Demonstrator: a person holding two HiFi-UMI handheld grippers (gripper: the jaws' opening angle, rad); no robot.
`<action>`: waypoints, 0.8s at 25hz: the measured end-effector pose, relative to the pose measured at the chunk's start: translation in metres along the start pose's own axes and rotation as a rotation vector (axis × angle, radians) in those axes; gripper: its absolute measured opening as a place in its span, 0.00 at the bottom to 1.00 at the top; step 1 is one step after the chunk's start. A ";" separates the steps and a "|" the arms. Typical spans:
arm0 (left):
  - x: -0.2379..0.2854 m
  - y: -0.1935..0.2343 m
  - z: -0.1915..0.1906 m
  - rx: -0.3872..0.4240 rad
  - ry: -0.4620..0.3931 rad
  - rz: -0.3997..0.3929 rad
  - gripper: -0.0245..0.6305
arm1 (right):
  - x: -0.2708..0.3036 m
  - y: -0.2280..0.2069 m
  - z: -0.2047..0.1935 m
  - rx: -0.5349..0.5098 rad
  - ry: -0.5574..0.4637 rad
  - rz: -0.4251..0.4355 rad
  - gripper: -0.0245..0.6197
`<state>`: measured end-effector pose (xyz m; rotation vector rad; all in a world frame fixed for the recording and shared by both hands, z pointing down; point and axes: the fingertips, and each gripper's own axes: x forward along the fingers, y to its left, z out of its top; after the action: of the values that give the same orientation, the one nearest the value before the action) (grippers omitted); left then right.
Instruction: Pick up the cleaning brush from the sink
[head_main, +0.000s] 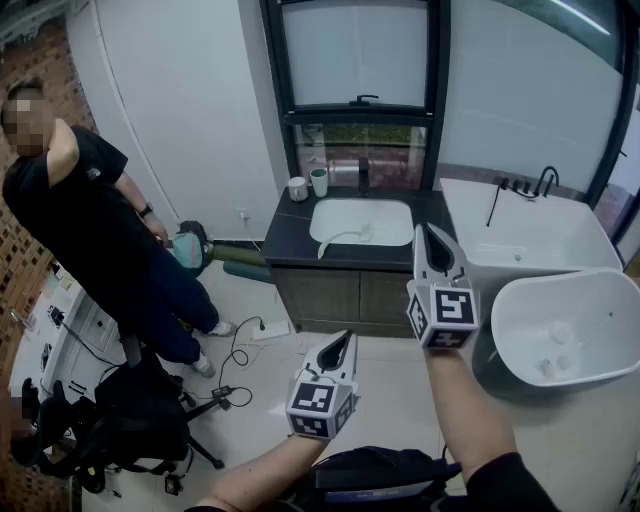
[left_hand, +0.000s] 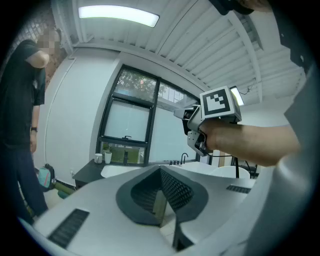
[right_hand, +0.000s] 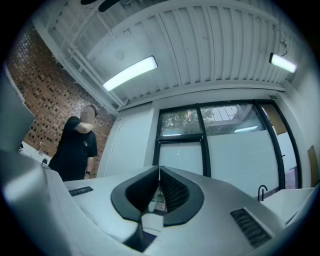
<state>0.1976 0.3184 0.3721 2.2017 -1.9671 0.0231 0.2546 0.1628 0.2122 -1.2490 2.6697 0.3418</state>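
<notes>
The white sink (head_main: 385, 212) is set in a dark counter under the window. A pale, long-handled cleaning brush (head_main: 340, 238) lies across its front left part. My left gripper (head_main: 347, 338) (left_hand: 160, 169) hangs low over the floor, well short of the cabinet. Its jaws are shut with nothing in them. Higher and further right, my right gripper (head_main: 424, 230) (right_hand: 159, 167) points slightly upward. It is in front of the counter's right end, and its jaws are closed and empty. The right gripper view shows only window and ceiling, not the sink.
A person in black (head_main: 90, 230) stands at the left, by an office chair (head_main: 130, 410) and floor cables (head_main: 240, 370). Two cups (head_main: 308, 185) and a dark faucet (head_main: 363, 172) stand on the counter. A white tub (head_main: 530, 230) and a round basin (head_main: 565, 325) fill the right.
</notes>
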 end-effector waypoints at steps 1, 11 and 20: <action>0.007 0.014 0.004 0.007 -0.001 -0.003 0.04 | 0.014 0.005 -0.004 0.012 0.000 0.008 0.11; 0.123 0.134 0.051 0.037 0.012 0.016 0.04 | 0.171 0.006 -0.060 0.050 0.047 0.070 0.14; 0.286 0.262 0.085 0.021 0.033 0.064 0.04 | 0.369 -0.015 -0.170 0.109 0.205 0.128 0.23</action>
<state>-0.0356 -0.0025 0.3615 2.1361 -2.0283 0.0891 0.0229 -0.1638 0.2799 -1.1407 2.9035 0.0861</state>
